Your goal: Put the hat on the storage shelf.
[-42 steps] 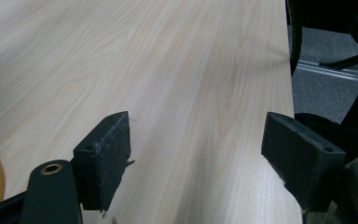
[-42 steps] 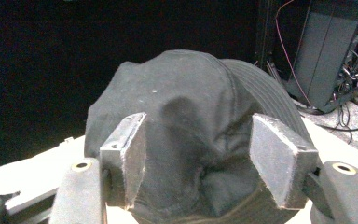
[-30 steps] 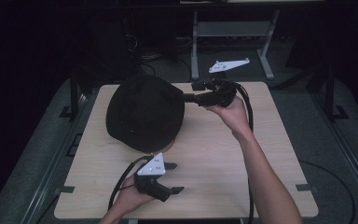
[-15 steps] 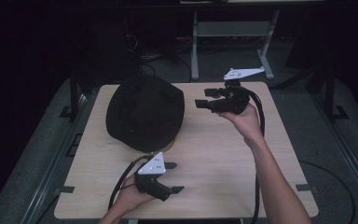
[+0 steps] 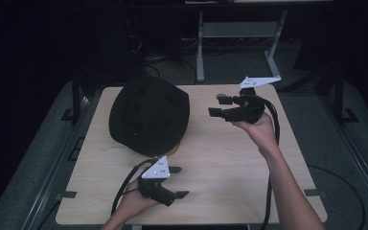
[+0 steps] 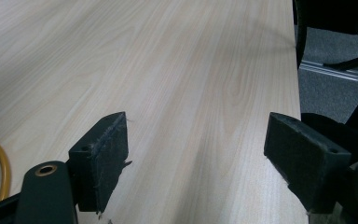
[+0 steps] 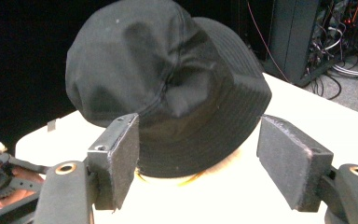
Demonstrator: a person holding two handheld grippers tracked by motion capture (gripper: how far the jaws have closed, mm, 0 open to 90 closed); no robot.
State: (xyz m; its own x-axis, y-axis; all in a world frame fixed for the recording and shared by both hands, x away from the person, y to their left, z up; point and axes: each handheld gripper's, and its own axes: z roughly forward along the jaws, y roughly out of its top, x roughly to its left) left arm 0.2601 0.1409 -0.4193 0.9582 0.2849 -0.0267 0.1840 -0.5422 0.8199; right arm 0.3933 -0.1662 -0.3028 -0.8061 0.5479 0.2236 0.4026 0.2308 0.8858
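Note:
A black bucket hat [image 5: 148,115] sits on the left half of the light wooden table [image 5: 230,163], over a pale base with a yellow ring [image 7: 168,179]. My right gripper [image 5: 216,105] hovers to the right of the hat and points at it, a short gap away. Its jaws have just been opening and are open, with nothing between the pads [image 7: 121,158]; the hat [image 7: 168,84] lies beyond them. My left gripper [image 5: 181,182] rests near the table's front edge, open, with bare wood between its pads [image 6: 107,154].
A metal stand [image 5: 235,33] and cables [image 5: 167,62] lie on the floor behind the table. Dark rails run along both sides of the table. The table's right edge [image 6: 296,70] is close to the left gripper's right jaw. A yellow curved piece [image 6: 0,163] lies by its left jaw.
My right gripper has drawn away from the hat, rightward and slightly down, with its jaws a little wider. The left gripper and the hat have stayed in place.

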